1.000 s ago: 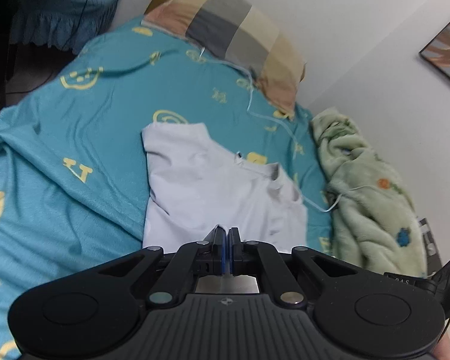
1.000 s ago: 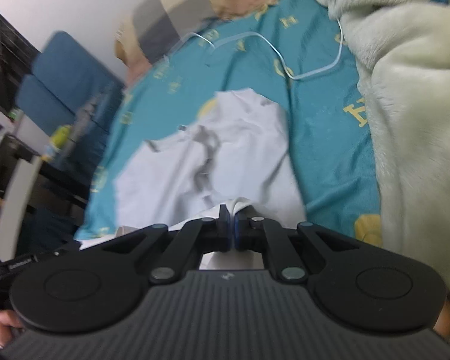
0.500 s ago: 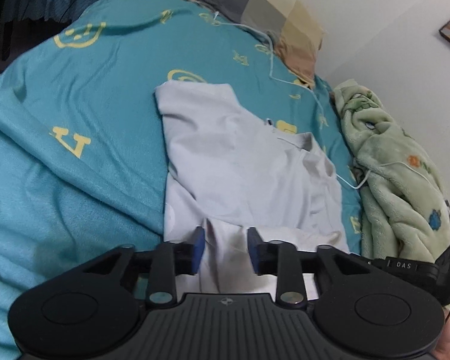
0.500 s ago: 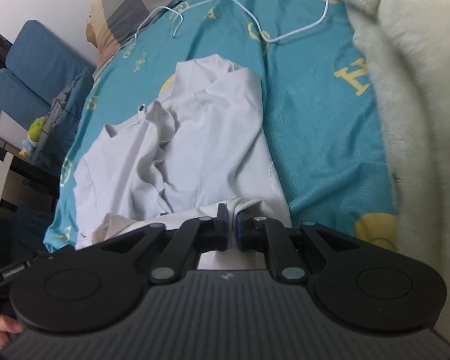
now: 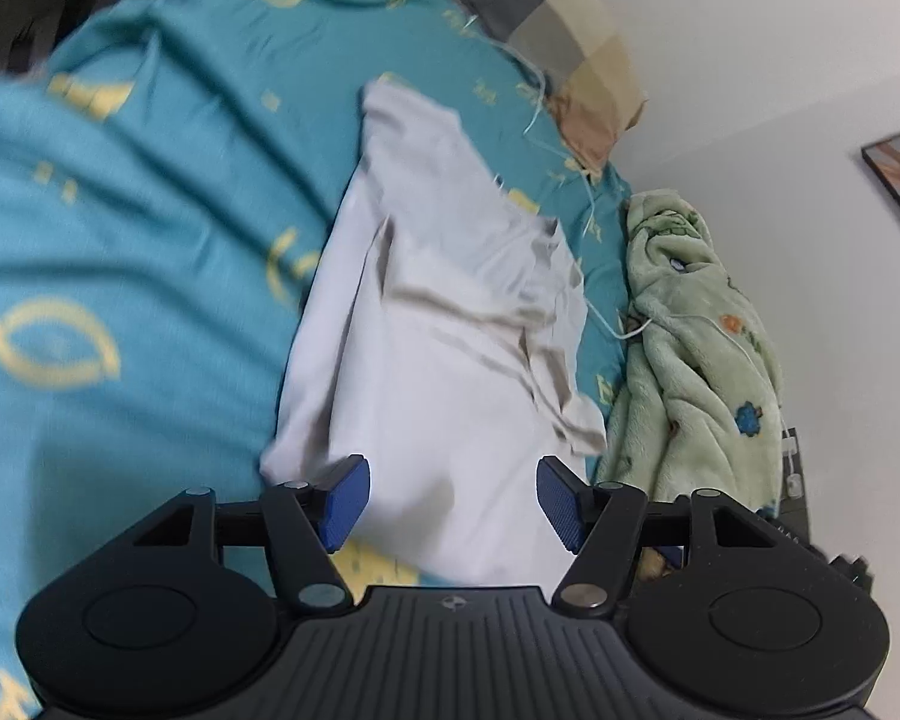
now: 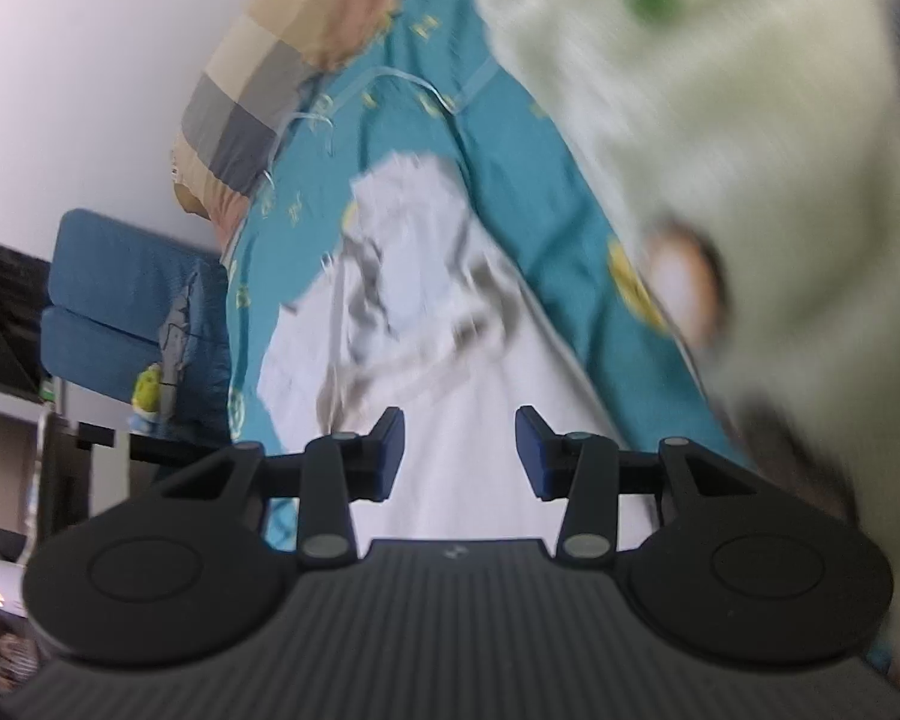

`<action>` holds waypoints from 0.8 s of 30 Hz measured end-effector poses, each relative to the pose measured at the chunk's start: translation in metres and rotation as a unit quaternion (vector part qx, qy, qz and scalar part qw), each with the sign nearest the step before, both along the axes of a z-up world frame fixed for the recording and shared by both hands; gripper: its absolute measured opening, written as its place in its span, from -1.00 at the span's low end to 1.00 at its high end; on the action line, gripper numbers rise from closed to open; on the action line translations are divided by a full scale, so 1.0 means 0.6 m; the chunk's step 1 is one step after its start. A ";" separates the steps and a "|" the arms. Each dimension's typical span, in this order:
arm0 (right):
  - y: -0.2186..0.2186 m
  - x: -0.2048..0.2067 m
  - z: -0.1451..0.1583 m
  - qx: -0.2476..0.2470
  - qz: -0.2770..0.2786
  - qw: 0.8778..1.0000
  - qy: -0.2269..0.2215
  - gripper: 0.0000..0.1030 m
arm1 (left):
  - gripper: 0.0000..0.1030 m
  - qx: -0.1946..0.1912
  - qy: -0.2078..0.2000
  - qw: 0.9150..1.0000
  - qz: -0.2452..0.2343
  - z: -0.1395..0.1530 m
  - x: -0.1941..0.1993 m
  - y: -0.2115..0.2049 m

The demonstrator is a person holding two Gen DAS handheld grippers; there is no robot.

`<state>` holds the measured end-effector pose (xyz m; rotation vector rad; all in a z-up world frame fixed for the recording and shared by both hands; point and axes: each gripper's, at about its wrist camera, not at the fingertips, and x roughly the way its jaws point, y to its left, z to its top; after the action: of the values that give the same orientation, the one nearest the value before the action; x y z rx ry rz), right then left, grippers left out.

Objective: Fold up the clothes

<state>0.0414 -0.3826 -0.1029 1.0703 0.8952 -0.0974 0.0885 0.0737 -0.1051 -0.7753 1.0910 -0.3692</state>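
My left gripper [image 5: 453,495] has its jaws spread wide, nothing between them; its blue pads [image 5: 345,499] sit just above the near hem of the white T-shirt [image 5: 450,324]. My right gripper [image 6: 459,459] likewise has its jaws apart and holds nothing, positioned over the shirt's near end.

The white T-shirt lies on the teal bedsheet [image 5: 138,228], which carries yellow printed motifs. The shirt runs lengthwise away from me toward the checked pillow [image 5: 558,42] at the head of the bed. Its upper part is folded over and creased, with ridges of bunched fabric across the middle; the near part lies flatter. In the right wrist view the T-shirt [image 6: 438,324] shows the same rumpled middle, though motion blur hides fine detail.

A pale green fleece blanket [image 5: 696,348] with small coloured figures lies along the wall side of the bed, just beside the shirt. A thin white cable [image 5: 624,330] trails across the sheet from the pillow to the blanket's edge. In the right wrist view I see a blue chair [image 6: 126,294] beyond the far bed edge.
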 end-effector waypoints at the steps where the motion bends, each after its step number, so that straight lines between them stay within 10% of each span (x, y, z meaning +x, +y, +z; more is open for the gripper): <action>1: 0.005 -0.012 -0.008 0.013 -0.002 1.000 0.009 -0.14 | 0.32 -0.010 0.011 1.000 0.008 -0.006 -0.009 0.001; 15: 0.040 -0.049 -0.105 0.087 -0.005 0.993 0.084 -0.15 | 0.32 -0.081 0.095 0.988 0.087 -0.129 0.008 -0.008; 24: 0.055 -0.023 -0.131 0.084 -0.030 0.993 0.080 -0.13 | -0.81 -0.122 0.081 0.982 0.123 -0.151 0.006 0.007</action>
<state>0.0278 -0.3498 -0.1818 1.2591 1.0296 -0.1627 0.0921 0.0780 -0.1955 -1.1618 1.0969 -0.2336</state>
